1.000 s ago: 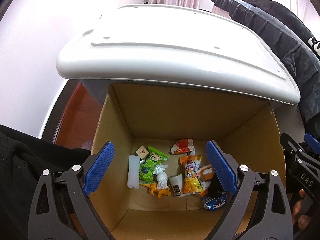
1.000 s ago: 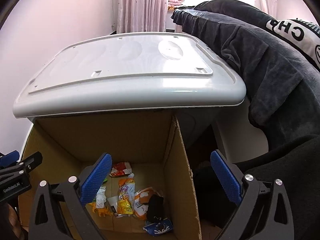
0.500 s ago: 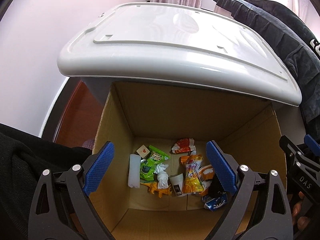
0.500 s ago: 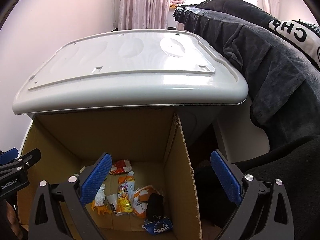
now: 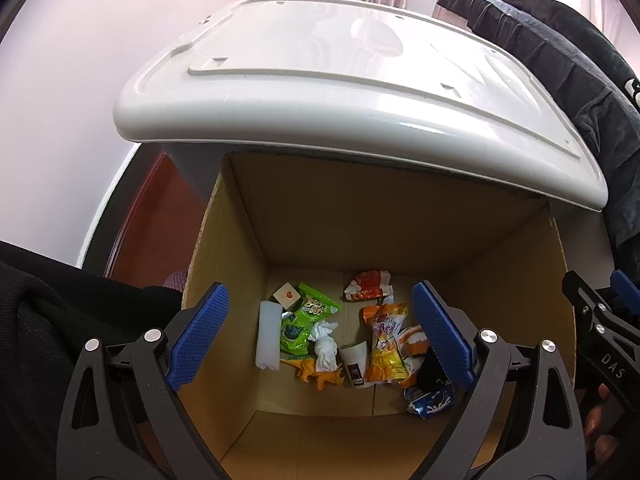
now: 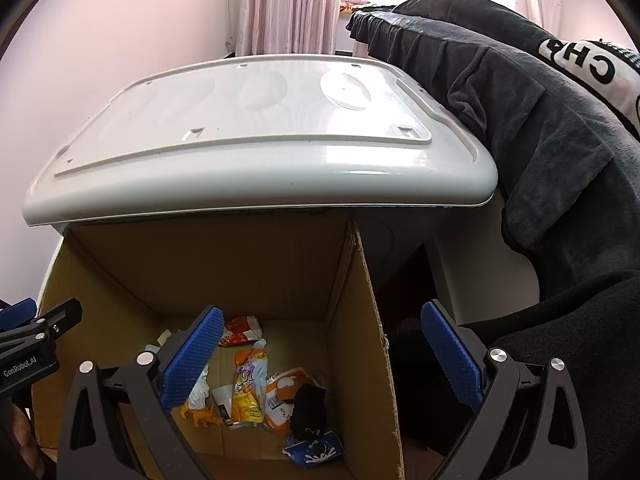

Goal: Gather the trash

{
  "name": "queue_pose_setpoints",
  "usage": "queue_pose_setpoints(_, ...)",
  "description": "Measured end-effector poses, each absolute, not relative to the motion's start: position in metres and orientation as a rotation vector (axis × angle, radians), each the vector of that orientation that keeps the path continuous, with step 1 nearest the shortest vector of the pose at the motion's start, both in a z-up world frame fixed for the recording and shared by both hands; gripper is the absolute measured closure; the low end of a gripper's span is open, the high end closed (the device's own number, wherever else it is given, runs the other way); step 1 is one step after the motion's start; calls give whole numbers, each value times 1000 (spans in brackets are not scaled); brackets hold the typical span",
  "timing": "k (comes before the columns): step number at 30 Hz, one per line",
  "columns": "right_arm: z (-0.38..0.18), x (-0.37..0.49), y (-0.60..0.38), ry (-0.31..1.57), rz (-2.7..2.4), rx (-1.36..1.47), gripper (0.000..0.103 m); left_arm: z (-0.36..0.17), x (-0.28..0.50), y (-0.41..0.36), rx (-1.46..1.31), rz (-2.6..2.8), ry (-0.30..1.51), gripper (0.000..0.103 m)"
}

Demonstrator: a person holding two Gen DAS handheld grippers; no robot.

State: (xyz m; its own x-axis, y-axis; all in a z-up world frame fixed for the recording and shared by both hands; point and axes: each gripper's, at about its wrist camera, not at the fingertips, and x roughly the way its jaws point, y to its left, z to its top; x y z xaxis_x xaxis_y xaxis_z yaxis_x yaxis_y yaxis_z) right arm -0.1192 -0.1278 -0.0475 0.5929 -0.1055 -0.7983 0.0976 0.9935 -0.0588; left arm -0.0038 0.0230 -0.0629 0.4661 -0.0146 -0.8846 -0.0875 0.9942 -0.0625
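An open cardboard box [image 5: 360,224] [image 6: 200,264] stands below both grippers. Its floor holds several pieces of trash: a green packet [image 5: 304,320], an orange juice pouch [image 5: 386,344] [image 6: 248,388], crumpled white tissue [image 5: 326,344], a red wrapper [image 5: 368,285] [image 6: 240,330], a white block [image 5: 269,340], a paper cup [image 5: 354,362] and a blue carton [image 5: 430,398] [image 6: 314,450]. My left gripper [image 5: 320,338] hangs open above the box with nothing held. My right gripper [image 6: 322,354] is open too, astride the box's right wall, empty.
A white plastic lid-like top [image 5: 352,84] [image 6: 256,144] overhangs the box's far edge. Dark clothing [image 6: 540,128] is draped at the right. A pale wall [image 5: 72,80] lies left, with red-brown floor [image 5: 148,216] beside the box. Curtains [image 6: 288,4] hang behind.
Both cameras have risen and tilted up slightly, so the white top shows more of its surface. The trash in the box has not moved. Both grippers stay open.
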Motion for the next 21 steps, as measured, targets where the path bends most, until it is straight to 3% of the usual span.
queue_pose_setpoints(21,-50,-117,-130,946,-119,-13,5,-63,-6,19,-91,46,1071,8)
